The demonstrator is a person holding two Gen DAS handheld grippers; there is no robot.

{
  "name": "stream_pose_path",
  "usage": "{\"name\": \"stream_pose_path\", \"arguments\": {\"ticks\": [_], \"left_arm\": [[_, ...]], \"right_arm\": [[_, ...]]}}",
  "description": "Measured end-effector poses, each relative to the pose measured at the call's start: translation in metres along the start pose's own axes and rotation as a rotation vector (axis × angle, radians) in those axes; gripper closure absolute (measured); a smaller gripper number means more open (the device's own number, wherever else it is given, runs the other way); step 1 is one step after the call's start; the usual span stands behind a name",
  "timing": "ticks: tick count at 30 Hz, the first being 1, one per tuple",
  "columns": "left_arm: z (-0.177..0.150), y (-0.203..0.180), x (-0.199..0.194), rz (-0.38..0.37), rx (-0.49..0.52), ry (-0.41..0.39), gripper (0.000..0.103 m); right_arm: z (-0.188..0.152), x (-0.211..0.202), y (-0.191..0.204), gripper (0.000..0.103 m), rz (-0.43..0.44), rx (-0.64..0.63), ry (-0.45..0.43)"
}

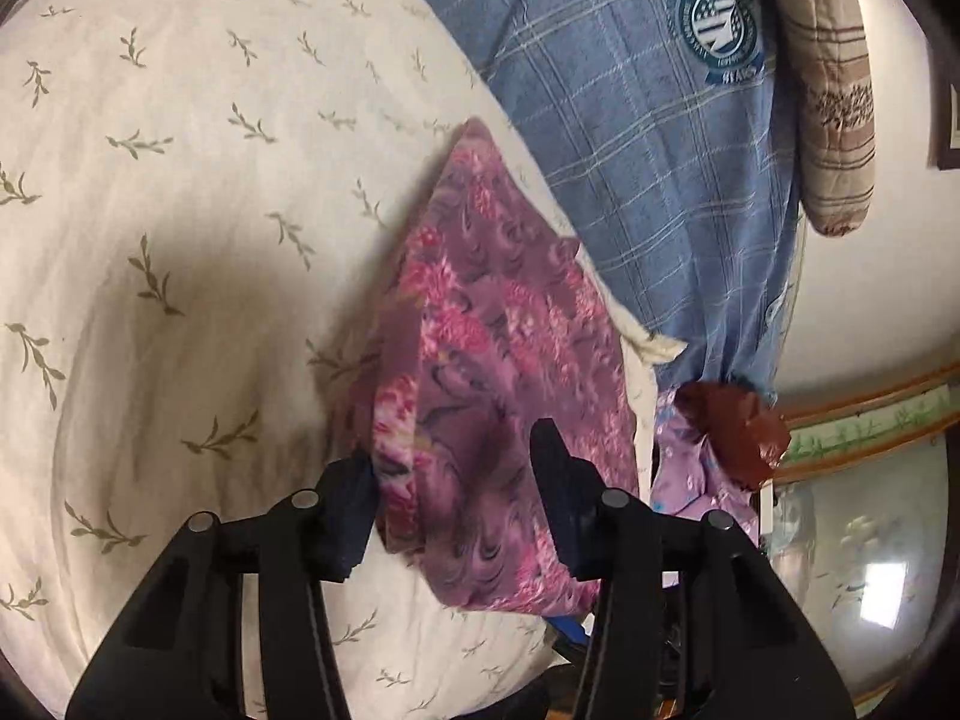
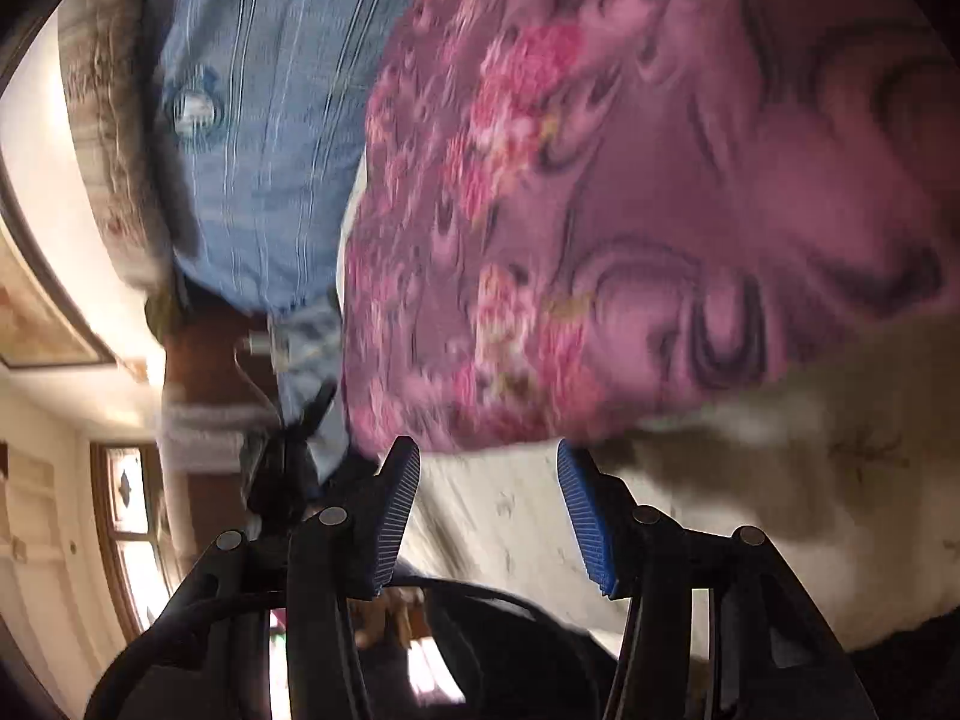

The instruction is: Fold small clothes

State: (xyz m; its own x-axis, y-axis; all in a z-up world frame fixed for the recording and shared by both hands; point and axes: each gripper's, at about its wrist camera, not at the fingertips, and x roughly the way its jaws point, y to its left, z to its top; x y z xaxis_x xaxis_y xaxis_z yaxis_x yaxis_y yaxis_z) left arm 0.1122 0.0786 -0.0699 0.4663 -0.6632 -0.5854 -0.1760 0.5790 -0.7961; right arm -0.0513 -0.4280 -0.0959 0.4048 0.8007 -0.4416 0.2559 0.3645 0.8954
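Note:
A purple cloth with pink flowers (image 1: 498,330) lies folded on the white leaf-print bedsheet (image 1: 180,240). Its near corner reaches in between the fingers of my left gripper (image 1: 453,450). The jaws stand apart around that corner, with the left finger (image 1: 354,504) at the cloth's edge and the right finger over the cloth, neither pressing on it. In the blurred right wrist view the same cloth (image 2: 630,180) fills the upper right. My right gripper (image 2: 486,444) is open just short of the cloth's edge, its blue ribbed pads (image 2: 585,516) bare and nothing between them.
A blue plaid shirt with a round emblem (image 1: 630,150) lies beyond the purple cloth, also in the right wrist view (image 2: 258,150). A brown striped quilt (image 1: 834,120) lies at the far right. A lilac cloth (image 1: 690,468) and a red-brown object (image 1: 738,432) sit by the bed's edge.

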Motion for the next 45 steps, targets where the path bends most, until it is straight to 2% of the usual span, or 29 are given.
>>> {"name": "stream_pose_path", "arguments": {"ticks": [1,2,3,4,5,8,10,12,13,15,16,18,21,23,25,26,29,31,33,35,37,38,40,45], "left_arm": [[0.002,-0.002,0.002,0.022,0.007,-0.013,0.064],[0.003,-0.005,0.003,0.045,0.016,-0.023,0.086],[0.009,-0.012,0.005,0.067,0.045,-0.03,0.092],[0.013,-0.016,0.002,0.081,0.067,-0.034,0.093],[0.017,-0.025,-0.001,0.122,0.109,-0.05,0.095],[0.023,-0.074,-0.013,0.297,0.377,-0.151,0.095],[0.02,-0.098,-0.013,0.426,0.518,-0.195,0.094],[0.02,-0.097,-0.012,0.472,0.526,-0.189,0.092],[0.021,-0.088,-0.014,0.481,0.49,-0.187,0.092],[0.027,-0.062,-0.021,0.45,0.394,-0.157,0.084],[0.03,-0.038,-0.024,0.401,0.302,-0.104,0.082],[0.028,-0.011,-0.029,0.329,0.192,-0.049,0.082],[0.013,0.009,-0.034,0.199,0.118,-0.009,0.081],[0.002,0.009,-0.026,0.152,0.108,0.026,0.061],[-0.007,0.001,-0.017,0.183,0.139,0.036,0.06],[-0.012,-0.007,-0.013,0.232,0.184,0.025,0.06],[-0.026,-0.028,-0.011,0.289,0.269,-0.005,0.058],[-0.032,-0.04,-0.014,0.32,0.307,-0.035,0.053],[-0.036,-0.05,-0.018,0.352,0.348,-0.071,0.049],[-0.04,-0.06,-0.019,0.42,0.4,-0.111,0.047],[-0.043,-0.067,-0.022,0.454,0.444,-0.149,0.047],[-0.043,-0.068,-0.023,0.459,0.454,-0.157,0.046],[-0.044,-0.07,-0.023,0.469,0.463,-0.16,0.045],[-0.044,-0.071,-0.023,0.493,0.476,-0.16,0.045]], "right_arm": [[0.002,-0.004,0.0,0.055,-0.014,-0.007,-0.055],[0.003,-0.006,0.0,0.058,-0.006,-0.017,-0.089],[0.006,-0.01,-0.001,0.078,0.004,-0.029,-0.126],[0.008,-0.014,-0.001,0.09,0.002,-0.034,-0.147],[0.011,-0.017,0.0,0.091,0.013,-0.04,-0.149],[0.012,-0.046,0.018,0.092,0.069,-0.12,-0.195],[0.007,-0.055,0.031,0.092,0.055,-0.187,-0.206],[0.003,-0.058,0.029,0.092,0.04,-0.196,-0.198],[0.002,-0.055,0.025,0.092,0.029,-0.185,-0.191],[-0.005,-0.047,0.015,0.092,0.008,-0.159,-0.162],[-0.006,-0.044,0.011,0.092,-0.007,-0.151,-0.153],[-0.008,-0.05,0.0,0.092,-0.041,-0.126,-0.144],[-0.006,-0.052,0.001,0.091,-0.036,-0.106,-0.147],[-0.005,-0.049,0.008,0.09,-0.034,-0.105,-0.149],[-0.006,-0.046,0.015,0.086,-0.064,-0.117,-0.144],[-0.008,-0.045,0.019,0.085,-0.087,-0.123,-0.134],[-0.019,-0.048,0.039,0.084,-0.141,-0.2,-0.108],[-0.027,-0.05,0.056,0.074,-0.169,-0.274,-0.102],[-0.029,-0.053,0.077,0.068,-0.193,-0.353,-0.127],[-0.03,-0.053,0.096,0.068,-0.187,-0.412,-0.131],[-0.03,-0.052,0.118,0.068,-0.163,-0.482,-0.136],[-0.031,-0.052,0.124,0.066,-0.169,-0.516,-0.147],[-0.03,-0.045,0.138,0.052,-0.23,-0.595,-0.183],[-0.019,0.006,0.16,0.052,-0.361,-0.701,-0.213]]}}
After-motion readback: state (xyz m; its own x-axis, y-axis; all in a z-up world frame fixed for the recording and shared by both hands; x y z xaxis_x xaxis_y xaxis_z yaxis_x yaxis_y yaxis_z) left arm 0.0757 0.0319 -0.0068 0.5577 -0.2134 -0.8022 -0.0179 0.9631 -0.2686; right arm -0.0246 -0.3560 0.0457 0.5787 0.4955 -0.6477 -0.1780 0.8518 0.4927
